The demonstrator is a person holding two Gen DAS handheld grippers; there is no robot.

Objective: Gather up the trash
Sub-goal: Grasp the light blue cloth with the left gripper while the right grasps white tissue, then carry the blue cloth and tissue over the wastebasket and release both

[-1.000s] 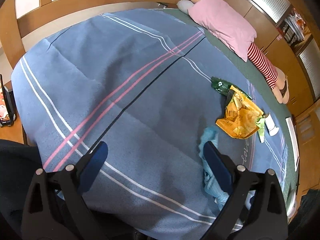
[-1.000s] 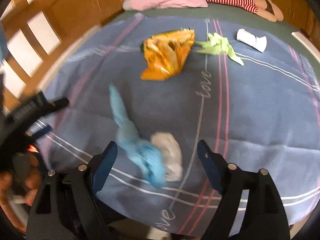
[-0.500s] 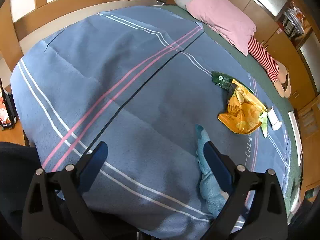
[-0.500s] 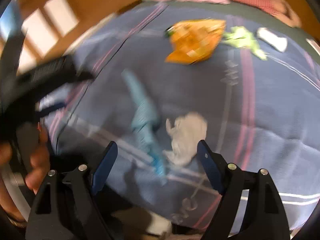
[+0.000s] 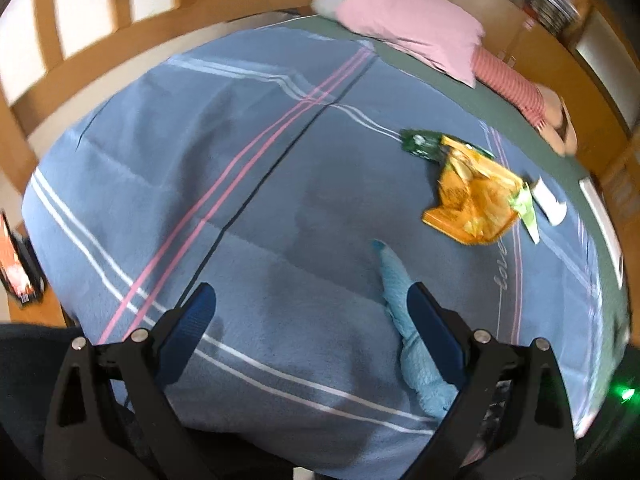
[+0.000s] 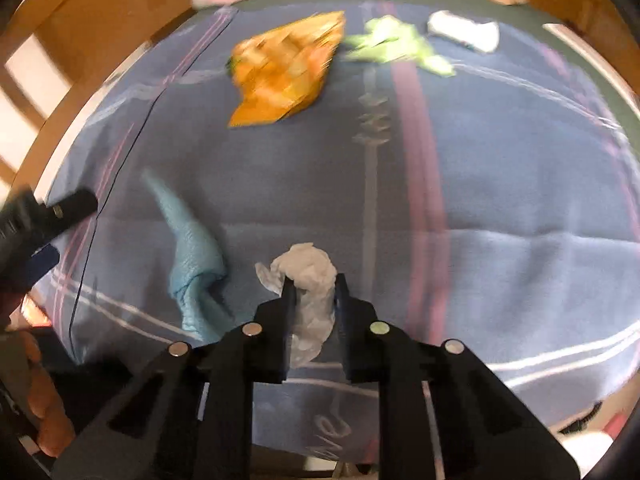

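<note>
The right gripper [image 6: 314, 286] points steeply down at the bed, and its two black fingers [image 6: 289, 300] are clamped together on a crumpled white tissue wad [image 6: 310, 276]. The wad lies on the blue striped blanket [image 6: 500, 200] near the bed's near edge, its upper part bulging out above the fingertips while its lower part is pinched between them.

Just beside the wad, to its left in the right wrist view, lies a light blue twisted cloth or paper towel [image 6: 192, 256], its thin end pointing away toward the head of the bed. In the left wrist view the same blue piece [image 5: 404, 320] runs along the inner side of one blue-padded finger, partly hidden by it; whether it touches the pad cannot be told.

The left gripper [image 5: 310, 304] hangs over the blanket with its jaws wide apart and nothing between them but bare fabric.

Farther up the bed, well apart from both grippers, rests an orange snack bag [image 5: 472, 204]. A dark green wrapper [image 5: 422, 144] lies just beyond it, a pale green wrapper [image 5: 526, 208] sits at its far side, and a small white packet [image 5: 550, 200] lies next to that. A pink pillow [image 5: 416, 36] and a red-and-white striped soft toy [image 5: 516, 88] lie at the head of the bed, against the wooden frame [image 5: 120, 52].
</note>
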